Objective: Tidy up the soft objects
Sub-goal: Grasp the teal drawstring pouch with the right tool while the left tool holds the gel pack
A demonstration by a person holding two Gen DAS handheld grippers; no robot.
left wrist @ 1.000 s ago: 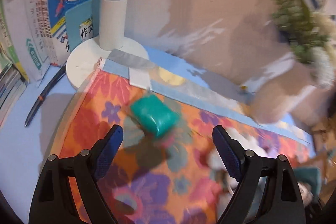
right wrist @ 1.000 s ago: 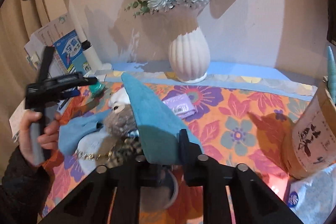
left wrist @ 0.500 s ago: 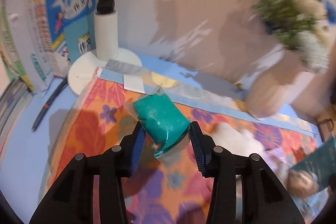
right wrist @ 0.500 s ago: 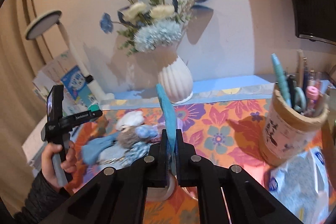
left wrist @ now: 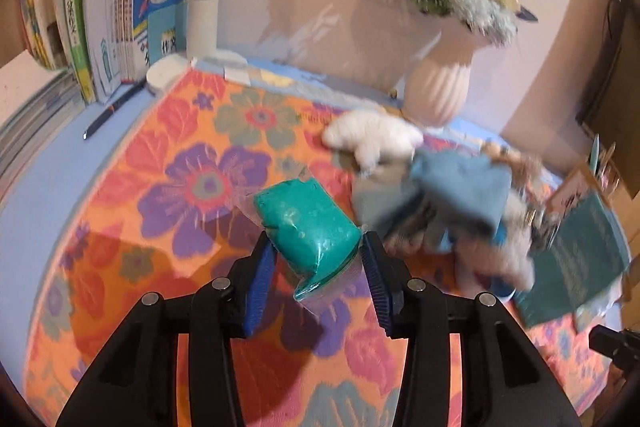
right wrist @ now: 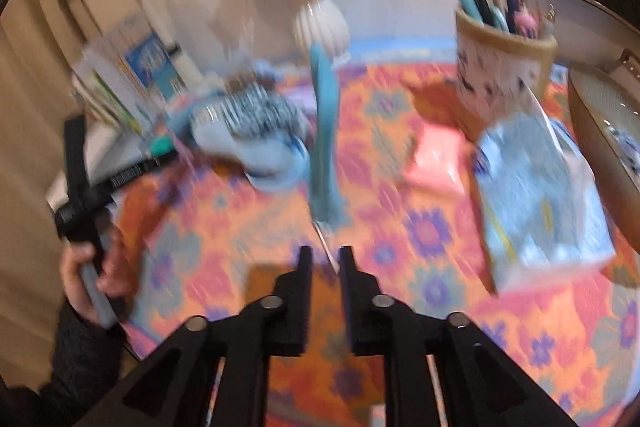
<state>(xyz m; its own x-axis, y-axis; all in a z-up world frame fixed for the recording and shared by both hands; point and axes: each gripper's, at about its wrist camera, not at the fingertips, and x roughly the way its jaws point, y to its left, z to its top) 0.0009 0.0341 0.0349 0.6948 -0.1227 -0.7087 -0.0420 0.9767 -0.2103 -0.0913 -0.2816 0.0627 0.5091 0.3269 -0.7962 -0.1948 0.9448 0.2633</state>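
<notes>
While the right wrist view is badly smeared, we can make out enough from both cameras to place things. Our left gripper (left wrist: 316, 263) is clamped on the green packet (left wrist: 306, 227), a soft teal lump sealed in clear film, and carries it above the floral cloth (left wrist: 192, 187). The 2 blue pads press its lower end, and the film tail hangs out below them. We judge it light and doughy: it will squash under a hard squeeze and the slick film may slide, so a hold across the thick middle looks safer than one on the wrapper's edge.

Our right gripper (right wrist: 325, 267) has its jaws nearly together, with a thin pale edge running between them up to the blue cloth (right wrist: 324, 131), which stands edge-on in front. It appears to be pinched there (blur keeps us from being sure). That cloth looks limp and light, likely to flop unless held near a folded edge.

Seen from the left wrist, the pile of soft toys (left wrist: 448, 195) lies on the floral cloth just in front of the white vase (left wrist: 438, 95), with a white plush piece at its near end. A tissue pack (right wrist: 540, 195) and pen cup (right wrist: 504, 67) sit to the right.
</notes>
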